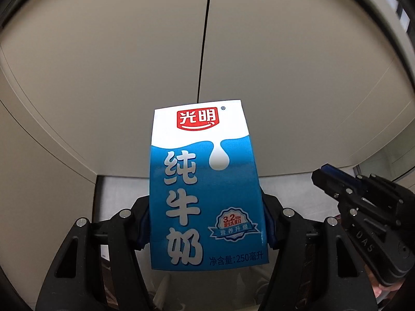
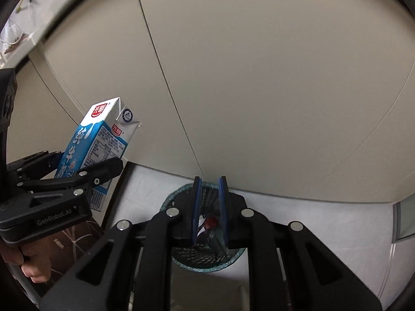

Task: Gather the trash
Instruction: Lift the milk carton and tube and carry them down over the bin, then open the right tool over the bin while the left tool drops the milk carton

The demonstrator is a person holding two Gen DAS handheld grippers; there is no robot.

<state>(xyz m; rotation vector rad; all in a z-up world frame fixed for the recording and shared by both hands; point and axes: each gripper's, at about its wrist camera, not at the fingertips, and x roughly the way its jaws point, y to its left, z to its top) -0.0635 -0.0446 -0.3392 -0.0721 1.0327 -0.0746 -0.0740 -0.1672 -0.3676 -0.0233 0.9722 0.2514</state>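
Observation:
A blue and white milk carton (image 1: 207, 181) stands upright between the blue pads of my left gripper (image 1: 207, 202), which is shut on its lower half. In the right wrist view the same carton (image 2: 101, 134) sits at the left, tilted, in the left gripper (image 2: 80, 160). My right gripper (image 2: 210, 181) points down at a black mesh bin (image 2: 166, 202) with a teal liner. Its pads stand close together on a small red and white wrapper (image 2: 208, 223) deep in the gap. The right gripper (image 1: 324, 175) also shows at the right of the left wrist view.
Beige cabinet panels (image 2: 259, 90) with a dark seam fill the background, above a pale floor (image 2: 311, 220). A brown patterned object (image 2: 67, 241) lies under the left gripper, beside a person's hand (image 2: 31, 267). A glass edge (image 2: 404, 220) is at the far right.

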